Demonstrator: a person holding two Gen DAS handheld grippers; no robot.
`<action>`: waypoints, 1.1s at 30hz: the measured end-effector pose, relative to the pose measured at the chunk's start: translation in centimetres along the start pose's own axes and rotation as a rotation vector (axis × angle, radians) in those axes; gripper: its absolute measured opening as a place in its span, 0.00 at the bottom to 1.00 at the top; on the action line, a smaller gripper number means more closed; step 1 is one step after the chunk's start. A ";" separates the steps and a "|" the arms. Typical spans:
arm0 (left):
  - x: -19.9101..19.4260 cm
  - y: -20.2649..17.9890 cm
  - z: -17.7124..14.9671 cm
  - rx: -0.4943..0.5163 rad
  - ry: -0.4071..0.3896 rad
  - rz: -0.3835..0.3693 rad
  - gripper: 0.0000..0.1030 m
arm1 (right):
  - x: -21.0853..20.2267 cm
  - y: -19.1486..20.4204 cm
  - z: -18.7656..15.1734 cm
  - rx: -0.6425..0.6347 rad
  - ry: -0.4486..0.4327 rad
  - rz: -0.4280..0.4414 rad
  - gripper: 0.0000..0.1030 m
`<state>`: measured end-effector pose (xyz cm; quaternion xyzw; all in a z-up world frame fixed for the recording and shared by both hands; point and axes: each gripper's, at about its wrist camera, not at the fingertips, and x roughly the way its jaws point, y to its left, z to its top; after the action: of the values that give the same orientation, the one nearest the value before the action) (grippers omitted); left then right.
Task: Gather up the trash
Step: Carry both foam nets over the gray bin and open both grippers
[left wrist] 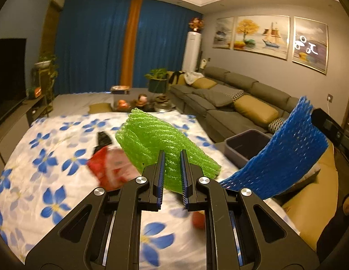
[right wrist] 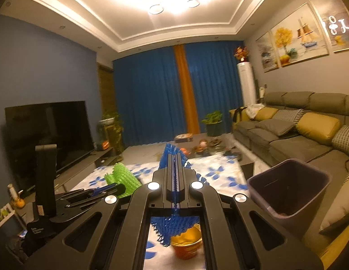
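My left gripper [left wrist: 172, 155] is shut on a green foam fruit net [left wrist: 156, 139], held up above the flower-print tablecloth [left wrist: 50, 157]. In the right wrist view the right gripper [right wrist: 175, 157] is shut tight on a blue foam net [right wrist: 170, 225], which sticks out above and below the jaws. That blue net [left wrist: 284, 157] also shows at the right of the left wrist view. A crumpled red and white wrapper [left wrist: 111, 168] lies on the cloth, left of and below the green net. The purple-grey trash bin [right wrist: 275, 204] stands open to the right of both grippers.
A black remote [left wrist: 102, 139] lies on the cloth beyond the wrapper. An orange cup [right wrist: 185, 245] stands under the right gripper, and a small red thing [left wrist: 198, 221] lies by the left one. A grey sofa [left wrist: 230, 103] with yellow cushions runs along the right. A TV [right wrist: 50, 135] stands at the left.
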<state>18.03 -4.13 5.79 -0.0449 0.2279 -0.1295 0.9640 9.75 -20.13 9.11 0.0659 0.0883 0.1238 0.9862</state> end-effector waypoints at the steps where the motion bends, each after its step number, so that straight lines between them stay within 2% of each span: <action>1: 0.5 -0.8 0.3 0.012 -0.001 -0.010 0.12 | -0.1 -0.8 0.3 0.006 -0.007 -0.016 0.01; 11: 6.9 -9.6 3.6 0.101 0.002 -0.109 0.12 | 1.7 -9.5 2.5 0.013 -0.028 -0.223 0.02; 18: 12.8 -15.7 4.9 0.159 0.031 -0.171 0.12 | 3.3 -14.7 1.7 0.034 -0.024 -0.351 0.01; 26: 18.5 -19.9 3.8 0.167 0.108 -0.237 0.13 | 6.0 -19.6 -0.2 0.084 0.051 -0.414 0.01; 33: 21.8 -21.7 2.3 0.184 0.168 -0.271 0.14 | 7.7 -22.5 -1.9 0.135 0.123 -0.404 0.02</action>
<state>32.86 -30.80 1.64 0.0243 0.2868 -0.2817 0.9153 21.94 -39.55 2.58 0.1051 0.1677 -0.0789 0.9770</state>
